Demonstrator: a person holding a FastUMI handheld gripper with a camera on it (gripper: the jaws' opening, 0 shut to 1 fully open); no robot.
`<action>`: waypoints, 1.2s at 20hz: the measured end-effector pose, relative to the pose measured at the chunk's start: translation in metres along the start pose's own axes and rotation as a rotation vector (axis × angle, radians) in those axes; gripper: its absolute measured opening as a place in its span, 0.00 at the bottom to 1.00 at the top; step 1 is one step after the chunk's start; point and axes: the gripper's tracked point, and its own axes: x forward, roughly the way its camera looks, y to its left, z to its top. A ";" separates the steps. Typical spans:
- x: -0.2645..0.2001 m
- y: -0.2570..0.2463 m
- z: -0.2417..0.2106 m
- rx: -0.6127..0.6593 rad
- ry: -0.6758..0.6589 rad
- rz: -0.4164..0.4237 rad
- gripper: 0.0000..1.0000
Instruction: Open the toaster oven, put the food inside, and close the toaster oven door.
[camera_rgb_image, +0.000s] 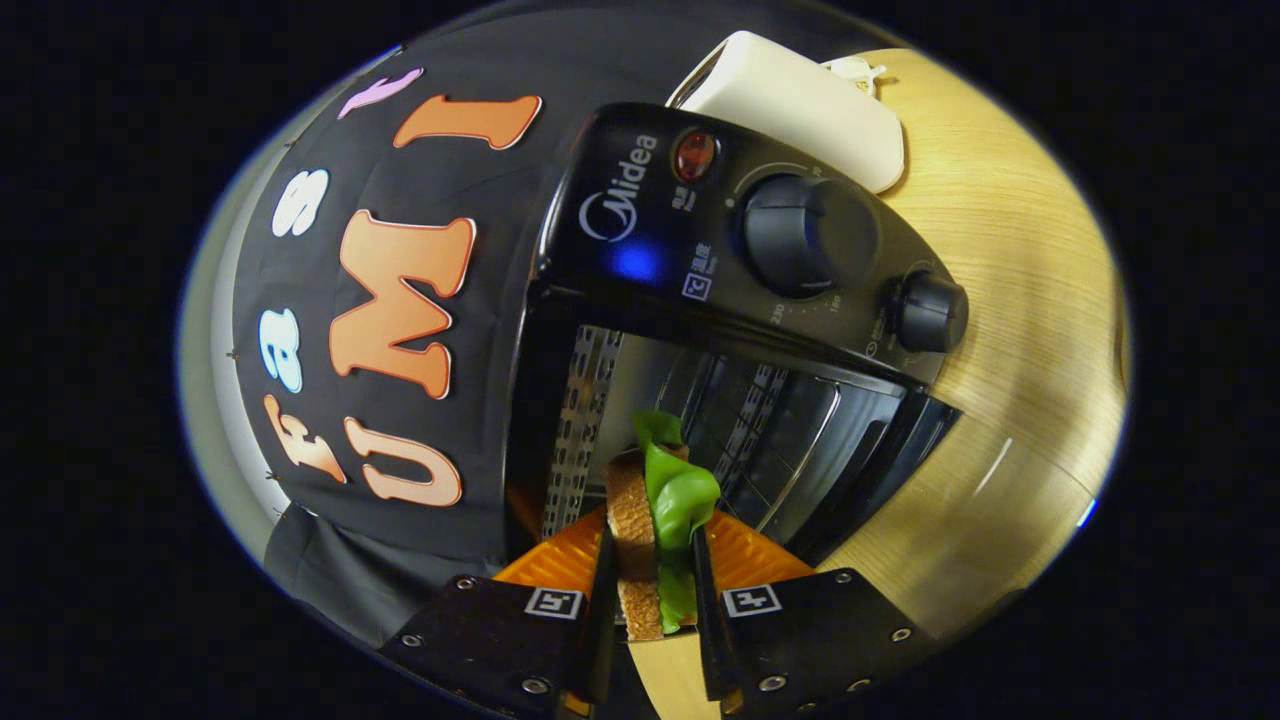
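My gripper (652, 585) clamps the sandwich (655, 530), bread and green leaf pinched between both fingers. Toaster oven (720, 300) door is down; sandwich sits at the cavity mouth. I judge: go in level, clear the side rack rails (580, 420), set it on the rack, then release.

Lettuce-and-bread sandwich (655, 540) before the open toaster oven (740, 330).

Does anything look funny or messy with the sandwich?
A little. The gripper is shut on the sandwich, holding it on edge, and the green lettuce bulges out past the bread. The toaster oven is open just beyond it, and nothing looks spilled or broken.
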 end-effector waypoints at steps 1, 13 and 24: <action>0.006 -0.005 0.002 -0.021 -0.022 -0.016 0.39; -0.081 -0.025 0.016 -0.339 0.126 -0.144 0.92; -0.187 -0.101 -0.022 -0.815 0.468 -0.342 0.96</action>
